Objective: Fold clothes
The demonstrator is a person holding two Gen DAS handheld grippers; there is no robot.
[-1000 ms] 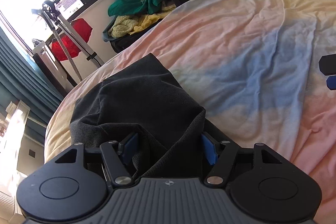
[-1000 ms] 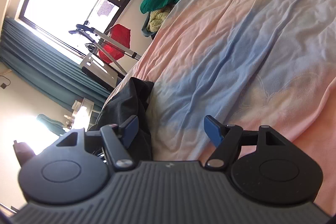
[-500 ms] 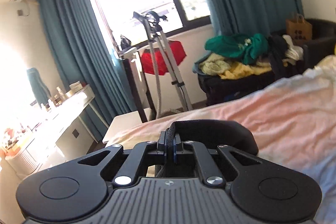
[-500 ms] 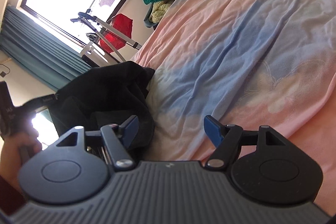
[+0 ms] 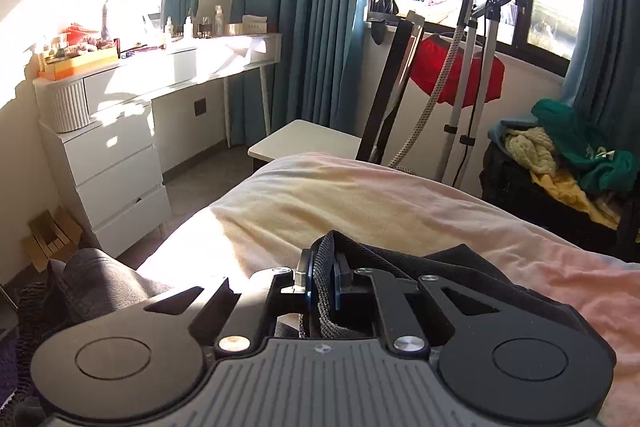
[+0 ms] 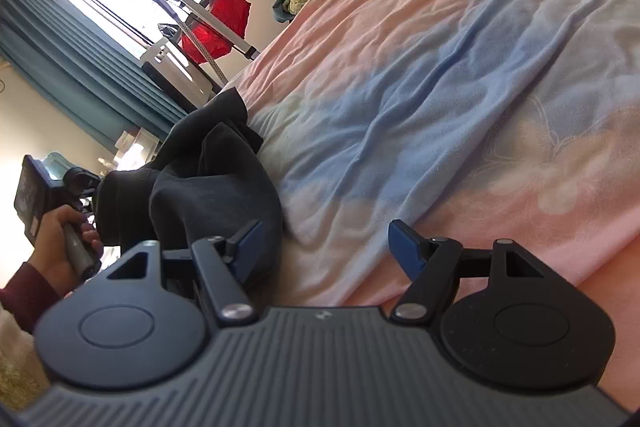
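A dark charcoal garment [image 5: 460,267] lies bunched at the near edge of the pastel bed sheet [image 5: 340,203]. My left gripper [image 5: 322,287] pinches a thick ribbed hem of it between its blue pads; the jaws are opening slightly, with the fabric still pressed between them. In the right wrist view the same garment [image 6: 208,179] hangs in a heap from the left hand [image 6: 60,231], whose gripper tips are hidden behind the cloth. My right gripper [image 6: 326,247] is open over the sheet [image 6: 440,87], with its left finger [image 6: 246,247] beside the garment's fold and nothing between the pads.
A white dresser [image 5: 120,131] with bottles stands to the left beyond the bed. A small white table [image 5: 308,143], a steamer stand [image 5: 468,67] with red cloth, and a dark case piled with clothes [image 5: 560,155] line the window side.
My left gripper closed on the garment's hem, rolled upright and swung away, lifting the cloth; its view turned from the bed to the dresser. My right gripper stayed open and edged toward the garment.
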